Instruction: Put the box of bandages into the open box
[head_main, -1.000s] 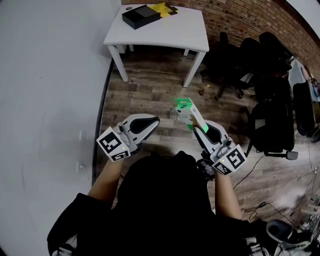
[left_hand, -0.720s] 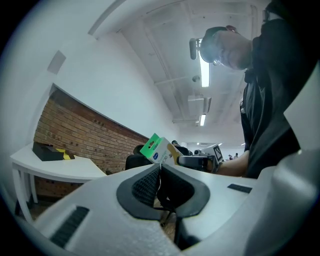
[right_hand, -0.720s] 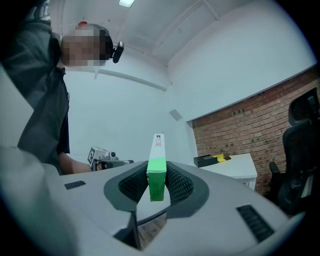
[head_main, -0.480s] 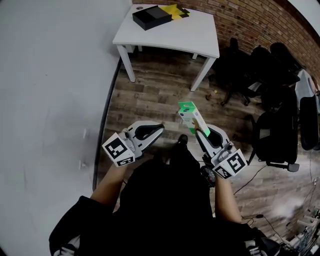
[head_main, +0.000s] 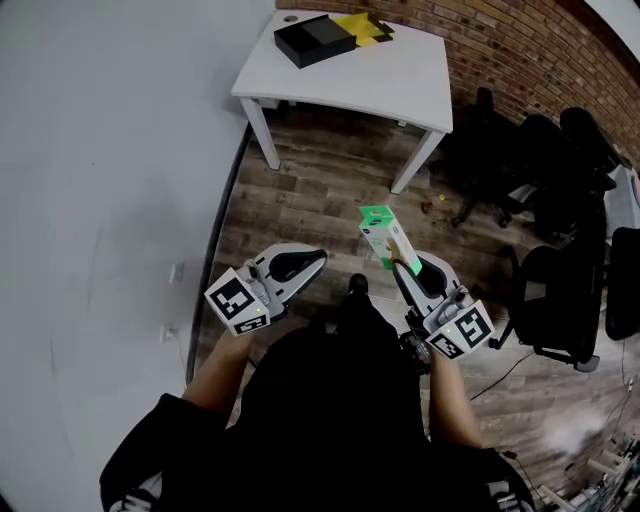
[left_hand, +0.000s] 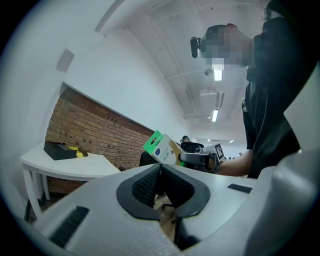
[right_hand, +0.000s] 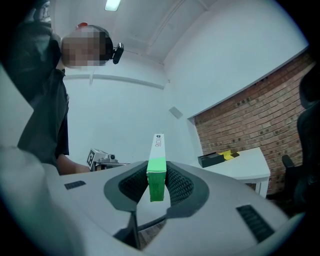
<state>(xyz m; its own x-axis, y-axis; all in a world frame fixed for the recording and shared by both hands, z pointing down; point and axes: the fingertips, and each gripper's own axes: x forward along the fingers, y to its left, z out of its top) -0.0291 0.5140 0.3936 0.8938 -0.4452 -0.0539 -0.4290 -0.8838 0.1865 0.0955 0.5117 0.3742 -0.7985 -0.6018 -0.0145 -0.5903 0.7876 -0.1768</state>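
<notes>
The right gripper (head_main: 404, 264) is seen with its jaws partly closed, clamped on the narrow sides of the green and white box of bandages (head_main: 381, 232). The box is held by its near end, its long axis running straight out past the jaw tips. The left gripper (head_main: 314, 259) is carried alongside, jaws drawn together with nothing between them. Both are held level above a wooden floor. The open box (head_main: 315, 40), black, is found well apart from them on a white table (head_main: 380, 85), ahead and somewhat to the left, with something yellow (head_main: 365, 27) just beside it. A long carry forward is judged to be needed; neither hand is near.
</notes>
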